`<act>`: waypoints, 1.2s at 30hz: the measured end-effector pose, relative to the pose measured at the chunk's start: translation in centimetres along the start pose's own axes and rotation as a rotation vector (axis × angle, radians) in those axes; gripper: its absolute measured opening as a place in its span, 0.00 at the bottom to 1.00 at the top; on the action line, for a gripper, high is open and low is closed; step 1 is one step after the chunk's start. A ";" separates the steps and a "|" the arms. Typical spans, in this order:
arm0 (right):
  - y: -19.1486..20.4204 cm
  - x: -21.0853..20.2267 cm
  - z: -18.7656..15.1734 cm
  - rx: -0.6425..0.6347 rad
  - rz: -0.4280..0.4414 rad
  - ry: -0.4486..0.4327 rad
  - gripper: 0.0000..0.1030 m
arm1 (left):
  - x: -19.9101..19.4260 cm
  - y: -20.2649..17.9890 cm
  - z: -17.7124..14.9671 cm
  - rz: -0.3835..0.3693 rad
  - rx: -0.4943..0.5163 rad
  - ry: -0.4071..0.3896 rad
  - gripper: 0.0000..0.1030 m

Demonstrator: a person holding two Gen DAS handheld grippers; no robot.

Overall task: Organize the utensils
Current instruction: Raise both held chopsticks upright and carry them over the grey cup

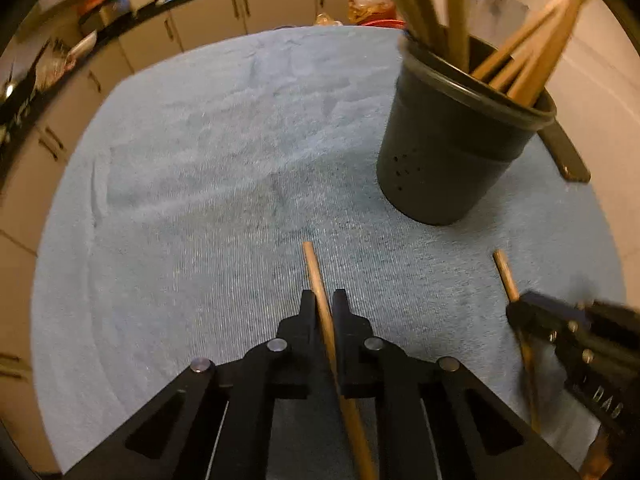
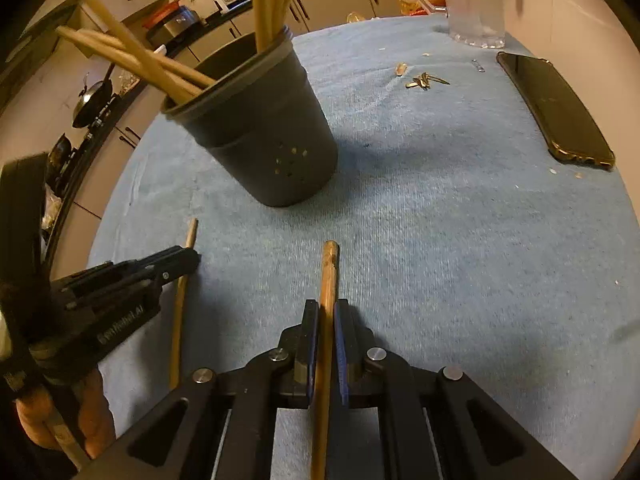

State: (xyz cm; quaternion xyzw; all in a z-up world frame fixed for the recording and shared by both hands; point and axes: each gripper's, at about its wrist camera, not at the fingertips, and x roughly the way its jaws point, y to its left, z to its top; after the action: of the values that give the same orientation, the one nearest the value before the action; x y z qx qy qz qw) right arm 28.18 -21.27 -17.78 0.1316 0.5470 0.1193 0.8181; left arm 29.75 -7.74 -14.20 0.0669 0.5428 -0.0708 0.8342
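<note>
A dark cup (image 1: 452, 148) holding several wooden chopsticks (image 1: 524, 60) stands on the blue cloth (image 1: 224, 152); it also shows in the right wrist view (image 2: 264, 136). My left gripper (image 1: 324, 300) is shut on a wooden chopstick (image 1: 316, 276) that sticks out forward, short of the cup. My right gripper (image 2: 327, 308) is shut on another wooden chopstick (image 2: 330, 268), also short of the cup. The right gripper shows at the left view's right edge (image 1: 520, 312); the left gripper shows at the right view's left (image 2: 188, 258).
A black phone (image 2: 556, 112) lies at the cloth's right edge. A clear plastic jug (image 2: 472, 4) stands at the back. Small gold bits (image 2: 424, 80) lie near it. Kitchen cabinets (image 1: 248, 4) and a counter run behind the table.
</note>
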 end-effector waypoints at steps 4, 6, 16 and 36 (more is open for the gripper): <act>1.0 0.7 0.9 -0.033 -0.024 -0.003 0.11 | -1.0 1.2 -0.1 -0.074 -0.059 -0.009 0.06; 1.2 0.5 1.0 -0.020 -0.025 -0.016 0.08 | -4.5 2.5 -1.0 -0.103 -0.106 -0.122 0.06; 3.1 -13.6 -4.4 -0.027 0.029 -0.462 0.08 | -19.6 7.0 -8.3 -0.126 -0.257 -0.435 0.06; 6.1 -26.1 -13.2 -0.081 0.052 -0.741 0.08 | -27.3 6.5 -14.2 -0.139 -0.325 -0.629 0.06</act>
State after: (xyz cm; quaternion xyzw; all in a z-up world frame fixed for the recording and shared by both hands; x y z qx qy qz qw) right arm 5.86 -23.31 1.99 0.1470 0.2050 0.1057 0.9619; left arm 7.34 2.56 5.29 -0.1289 0.2670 -0.0573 0.9533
